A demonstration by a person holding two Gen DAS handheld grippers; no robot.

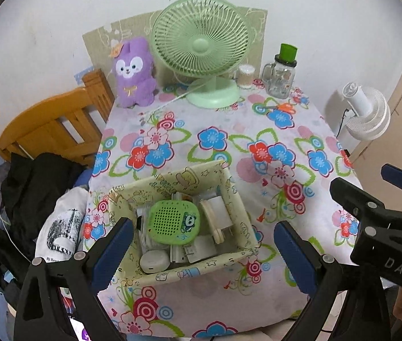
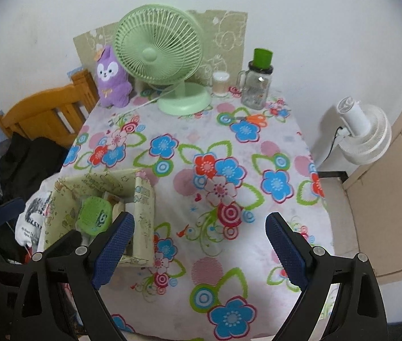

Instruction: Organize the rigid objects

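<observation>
Left wrist view. A table draped in a flowered cloth (image 1: 223,147) is seen from above, pushed against a white wall (image 1: 44,14). The storage box (image 1: 230,183), made of patterned card, is taken as landmark; it stands on the near part of the cloth. Inside it a green perforated gadget (image 1: 174,221) with a panda sticker is lodged on top, a white rounded case (image 1: 154,261) nearer the camera, a cream reel-like piece (image 1: 215,221) to its right, and flat white items beneath. Beyond the box, at the wall, a green desk fan (image 1: 201,48) is set, with a purple plush toy (image 1: 135,71) to its left, a cotton-swab tub (image 1: 246,76) and a glass mug jar with green lid (image 1: 281,71) to its right. Left of the box a wooden headboard (image 1: 50,122) and dark clothing (image 1: 39,187) are noted; far right, a white floor fan (image 1: 367,113). The left gripper (image 1: 203,255) is held over the box's near edge, its blue pads wide apart with nothing clamped. The right gripper (image 1: 371,190) is seen at the right edge, well clear of the box.

Right wrist view. The same cloth (image 2: 257,130) fills the frame. The box (image 2: 144,213) now lies low left, with the green gadget (image 2: 94,214) visible inside. The desk fan (image 2: 158,51), plush (image 2: 112,76), tub (image 2: 220,83) and jar (image 2: 257,82) are lined along the wall beyond it. The right gripper (image 2: 199,253) is held over bare cloth just right of the box, its fingers spread wide, gripping nothing; the left finger (image 2: 114,244) overlaps the box's near corner in the picture, and contact cannot be judged.
</observation>
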